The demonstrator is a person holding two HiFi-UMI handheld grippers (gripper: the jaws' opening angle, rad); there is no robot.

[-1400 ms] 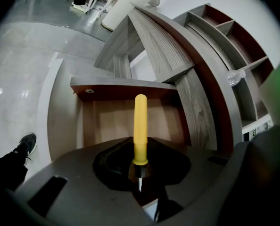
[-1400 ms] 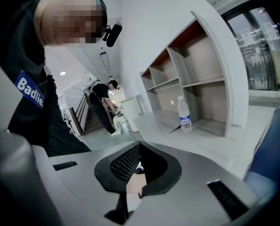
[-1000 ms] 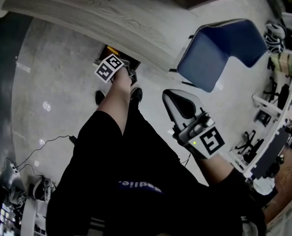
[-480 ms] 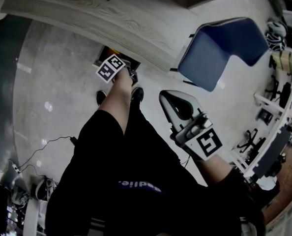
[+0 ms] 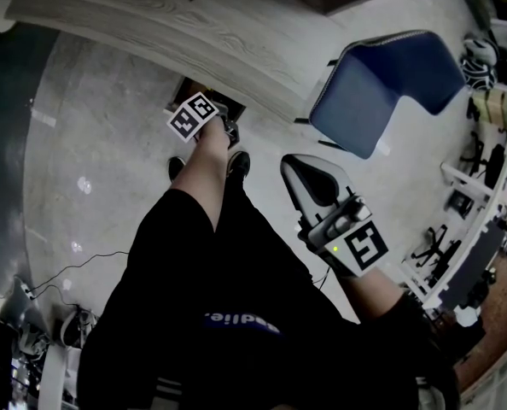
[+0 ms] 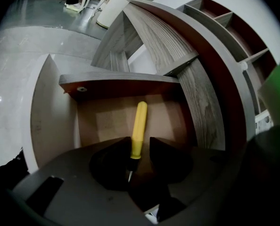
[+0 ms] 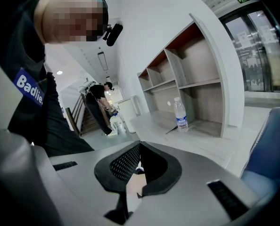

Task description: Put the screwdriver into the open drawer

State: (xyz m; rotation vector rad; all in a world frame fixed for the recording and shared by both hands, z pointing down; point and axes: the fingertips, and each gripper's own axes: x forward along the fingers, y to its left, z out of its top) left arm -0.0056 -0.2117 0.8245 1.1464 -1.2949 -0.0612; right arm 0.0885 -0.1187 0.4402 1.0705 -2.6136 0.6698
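The drawer (image 6: 50, 121) stands open under the wooden desk, a brown box with pale walls; the head view shows it as a dark gap (image 5: 188, 90). A yellow-handled screwdriver (image 6: 139, 121) lies lengthwise over the drawer's bottom, its metal tip toward me. My left gripper (image 6: 136, 144) points down into the drawer and its jaws are opening. The handle's near end sits between them with a gap on the right side. In the head view the left gripper (image 5: 226, 129) is at the drawer's edge. My right gripper (image 5: 305, 173) hangs apart above the floor, empty, its tips (image 7: 140, 147) meeting.
A blue chair (image 5: 390, 75) stands to the right of the desk (image 5: 151, 24). A water bottle (image 7: 180, 114) sits on the desk below wall shelves (image 7: 187, 74). Cables (image 5: 74, 250) trail over the floor at the left. Another person (image 7: 100, 105) stands far off.
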